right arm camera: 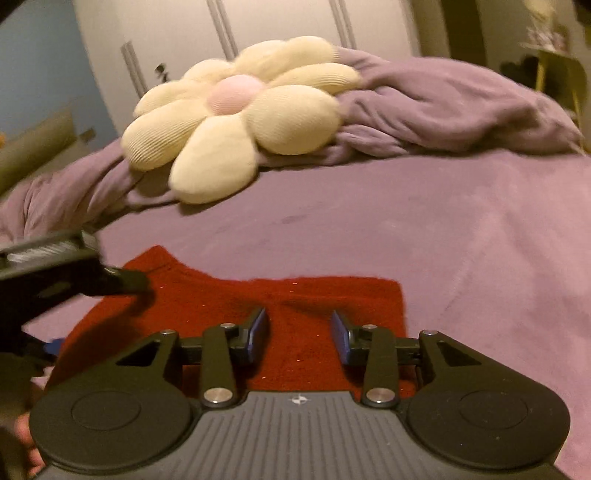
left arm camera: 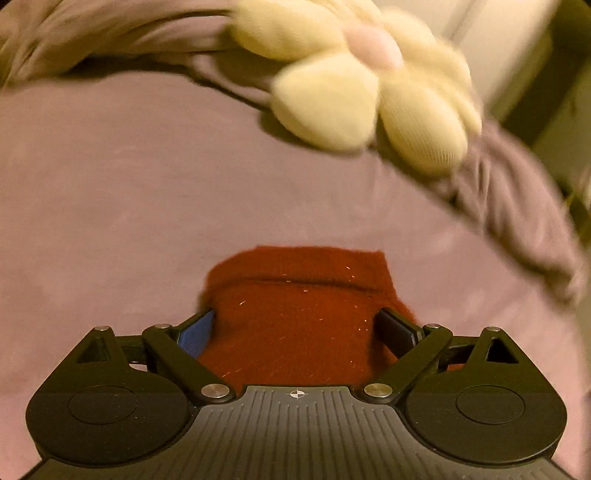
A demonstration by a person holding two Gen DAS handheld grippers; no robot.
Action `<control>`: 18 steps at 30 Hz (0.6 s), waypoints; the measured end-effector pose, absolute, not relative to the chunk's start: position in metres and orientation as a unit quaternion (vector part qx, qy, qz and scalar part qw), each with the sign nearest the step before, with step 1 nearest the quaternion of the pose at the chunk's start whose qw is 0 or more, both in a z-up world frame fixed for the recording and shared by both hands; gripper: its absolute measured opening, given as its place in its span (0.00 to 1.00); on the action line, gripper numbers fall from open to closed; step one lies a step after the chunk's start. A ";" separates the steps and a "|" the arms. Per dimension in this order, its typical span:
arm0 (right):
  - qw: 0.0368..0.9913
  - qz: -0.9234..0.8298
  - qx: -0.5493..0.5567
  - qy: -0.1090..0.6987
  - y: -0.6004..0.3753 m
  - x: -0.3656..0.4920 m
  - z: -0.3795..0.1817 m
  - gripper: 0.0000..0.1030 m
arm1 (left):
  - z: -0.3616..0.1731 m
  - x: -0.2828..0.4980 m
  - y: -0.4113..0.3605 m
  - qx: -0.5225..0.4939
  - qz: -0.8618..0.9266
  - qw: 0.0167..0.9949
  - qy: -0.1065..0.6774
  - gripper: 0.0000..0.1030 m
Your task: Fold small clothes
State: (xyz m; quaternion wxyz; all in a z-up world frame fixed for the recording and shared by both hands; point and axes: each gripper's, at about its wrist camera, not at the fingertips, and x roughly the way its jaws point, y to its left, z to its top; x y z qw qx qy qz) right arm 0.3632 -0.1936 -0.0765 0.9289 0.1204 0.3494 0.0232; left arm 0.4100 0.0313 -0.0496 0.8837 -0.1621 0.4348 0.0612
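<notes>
A small dark red knit garment (right arm camera: 229, 306) lies flat on the purple bed sheet (right arm camera: 443, 240). It also shows in the left wrist view (left arm camera: 299, 317), with a folded edge across its far end. My left gripper (left arm camera: 297, 325) is wide open, its fingers on either side of the garment's end. It shows at the left edge of the right wrist view (right arm camera: 122, 282), over the garment's left part. My right gripper (right arm camera: 300, 328) is open, its fingers low over the garment's near right part. Neither gripper holds cloth.
A cream flower-shaped cushion (right arm camera: 236, 114) with a pink centre lies on a bunched purple blanket (right arm camera: 443, 107) at the far side of the bed; it also shows in the left wrist view (left arm camera: 362, 85). White wardrobe doors (right arm camera: 280, 26) stand behind.
</notes>
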 end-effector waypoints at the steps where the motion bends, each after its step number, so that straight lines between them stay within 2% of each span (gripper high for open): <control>1: 0.931 0.021 0.105 0.348 -0.192 0.365 -0.078 0.37 | -0.055 0.418 0.025 -0.143 0.066 0.880 0.448 0.95; 5: 0.938 0.009 0.052 0.342 -0.174 0.370 -0.085 0.41 | -0.075 0.430 0.038 -0.174 0.070 0.864 0.467 1.00; 13: 0.947 0.005 0.015 0.321 -0.166 0.382 -0.101 0.45 | -0.089 0.434 0.030 -0.172 0.092 0.871 0.451 1.00; 18: 0.946 0.000 -0.019 0.323 -0.158 0.385 -0.095 0.48 | -0.079 0.432 0.030 -0.170 0.095 0.869 0.456 1.00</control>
